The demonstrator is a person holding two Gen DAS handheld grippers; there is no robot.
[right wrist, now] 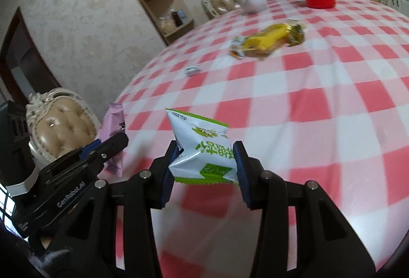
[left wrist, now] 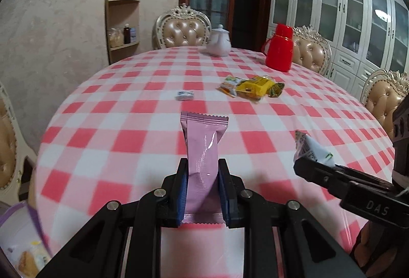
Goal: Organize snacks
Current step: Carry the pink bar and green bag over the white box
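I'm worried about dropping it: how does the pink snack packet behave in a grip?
The pink snack packet, clamped in the left gripper, stands up unsupported, so it is probably fairly stiff and light. Its glossy film looks slippery. Its twisted wrapper suggests it crushes easily.

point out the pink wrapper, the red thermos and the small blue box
pink wrapper (left wrist: 203,150): left wrist view, middle of pack
red thermos (left wrist: 279,53): left wrist view, body
small blue box (left wrist: 185,95): left wrist view, top face

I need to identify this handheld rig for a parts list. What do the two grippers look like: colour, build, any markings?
Both are matte black plastic with silver pivot bolts and blue pads on the fingers. The left gripper carries white "GenRobot.AI" lettering on its side; the right gripper is embossed "DAS". No cables or sleeves are visible.
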